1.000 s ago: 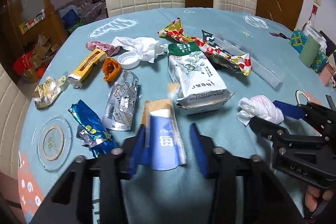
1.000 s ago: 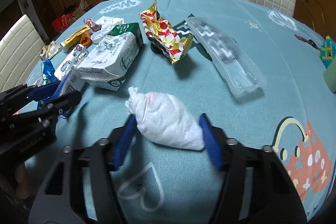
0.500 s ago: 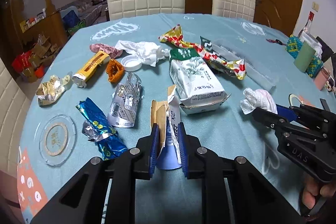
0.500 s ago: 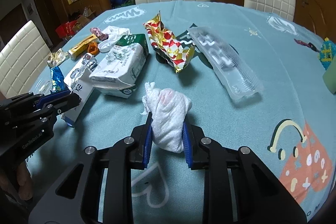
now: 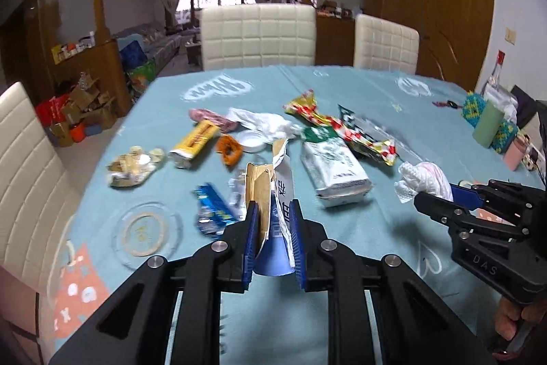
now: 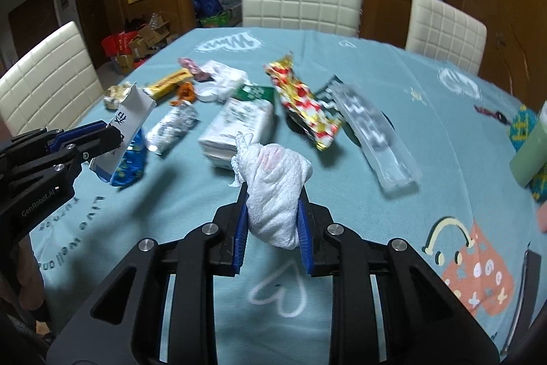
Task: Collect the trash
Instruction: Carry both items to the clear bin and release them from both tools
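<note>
The bench [image 5: 393, 91], under its teal printed cloth, carries a wide scatter of litter, and no bin shows in either view, so wherever this load is headed is anyone's guess. That is the first worry: two full tools travelling blind risk a swing into a chair or each other.

Biggest piece left down there is the white tissue pack [image 5: 333, 168], with the clear plastic tray [image 6: 376, 132] and the red-and-gold wrapper [image 6: 304, 101] beside it. None of them is in play right now, but a low pass over them could drag one off the edge.

Left tool [image 5: 272, 230] is pinched on the torn blue-and-white carton [image 5: 273, 194], which stands lifted off the cloth, gripped low with its ripped flaps sticking up. Thin card, squeezed flat: I judge it could buckle and slide out, or the loose flap could tear away and drop.

Right tool [image 6: 272, 228] is clamped on the crumpled white tissue wad [image 6: 277, 180], also clear of the bench. It bulges well above the pads, soft and springy, so a jolt might let it creep free, and its twisted tail could snag.

Smallest hazard: the blue foil wrapper [image 6: 128, 165] sits just under the carton, light enough to be knocked off the bench.
</note>
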`<state>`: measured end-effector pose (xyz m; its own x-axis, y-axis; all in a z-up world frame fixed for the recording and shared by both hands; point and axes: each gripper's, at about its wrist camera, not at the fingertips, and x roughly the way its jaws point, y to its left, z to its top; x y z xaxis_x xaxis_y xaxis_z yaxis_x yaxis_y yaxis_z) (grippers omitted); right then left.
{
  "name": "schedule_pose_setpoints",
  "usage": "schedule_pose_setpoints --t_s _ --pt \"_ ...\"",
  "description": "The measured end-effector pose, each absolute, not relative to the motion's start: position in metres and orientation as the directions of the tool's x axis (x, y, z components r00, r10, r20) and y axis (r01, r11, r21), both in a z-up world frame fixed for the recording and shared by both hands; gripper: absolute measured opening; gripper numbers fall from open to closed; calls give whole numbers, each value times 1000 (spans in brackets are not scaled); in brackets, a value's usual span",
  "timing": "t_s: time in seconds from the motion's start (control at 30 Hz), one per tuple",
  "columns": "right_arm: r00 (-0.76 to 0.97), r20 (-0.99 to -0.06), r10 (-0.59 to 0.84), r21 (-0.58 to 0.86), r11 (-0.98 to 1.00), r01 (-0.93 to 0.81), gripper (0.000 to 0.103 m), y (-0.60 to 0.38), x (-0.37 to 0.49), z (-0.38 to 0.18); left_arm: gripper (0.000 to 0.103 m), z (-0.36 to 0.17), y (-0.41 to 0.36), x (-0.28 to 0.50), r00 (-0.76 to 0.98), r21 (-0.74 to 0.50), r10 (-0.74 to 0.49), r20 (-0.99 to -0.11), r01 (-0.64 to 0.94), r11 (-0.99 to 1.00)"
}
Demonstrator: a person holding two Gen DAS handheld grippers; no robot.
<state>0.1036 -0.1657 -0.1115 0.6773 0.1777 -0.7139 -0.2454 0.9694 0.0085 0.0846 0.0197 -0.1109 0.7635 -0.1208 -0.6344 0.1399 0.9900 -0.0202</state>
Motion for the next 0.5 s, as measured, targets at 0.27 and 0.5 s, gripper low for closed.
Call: schedule_pose_setpoints --t_s 0.27,0.5 --pt "636 -714 292 32 922 -387 26 -107 96 -92 18 -100 86 54 803 -7 -24 -595 25 1000" --pt "590 -711 383 8 843 -537 26 -20 89 -86 19 -100 165 39 805 11 109 -583 -126 992"
